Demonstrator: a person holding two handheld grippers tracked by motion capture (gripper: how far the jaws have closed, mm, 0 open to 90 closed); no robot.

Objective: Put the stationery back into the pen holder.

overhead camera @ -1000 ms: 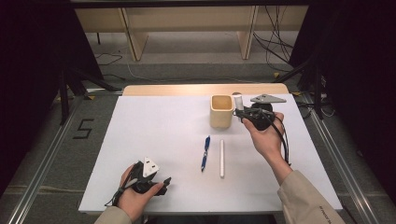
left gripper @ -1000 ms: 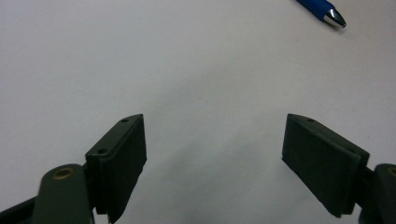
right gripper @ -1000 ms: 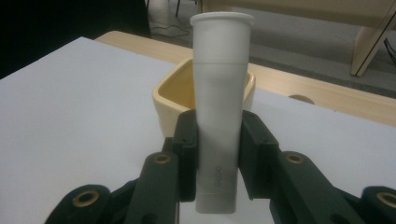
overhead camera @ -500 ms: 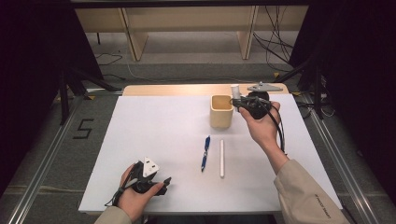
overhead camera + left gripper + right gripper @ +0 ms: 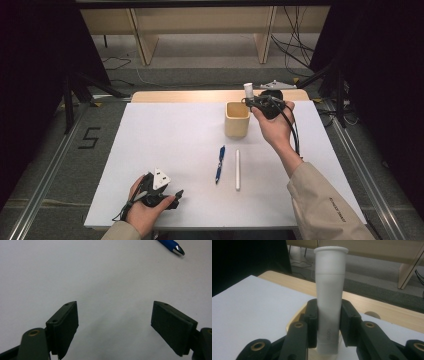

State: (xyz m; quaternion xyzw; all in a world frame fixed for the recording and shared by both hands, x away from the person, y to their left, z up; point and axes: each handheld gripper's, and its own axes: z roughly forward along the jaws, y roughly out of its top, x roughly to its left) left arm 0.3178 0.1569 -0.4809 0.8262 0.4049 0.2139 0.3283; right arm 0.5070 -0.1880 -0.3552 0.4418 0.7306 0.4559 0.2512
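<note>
My right gripper (image 5: 249, 101) is shut on a white glue stick (image 5: 247, 91), held upright just right of and above the rim of a tan cup (image 5: 236, 119). In the right gripper view the glue stick (image 5: 329, 297) stands between both pads, with the cup (image 5: 295, 317) partly hidden below it. A blue pen (image 5: 220, 163) and a white pen (image 5: 237, 169) lie side by side in front of the cup. My left gripper (image 5: 172, 196) rests open near the front edge of the white table (image 5: 165, 135); its view shows bare surface between the jaws and the blue pen's tip (image 5: 175, 246) far off.
A wooden strip (image 5: 200, 96) runs along the table's far edge. Beyond it stand shelf legs (image 5: 142, 42) and cables (image 5: 295, 47) on the floor. A metal rail (image 5: 45, 185) borders the table's left side, and dark curtains flank both sides.
My right hand has carried the glue stick away from me and slightly up, to a spot over the cup's right rim. The left hand has stayed in place.
</note>
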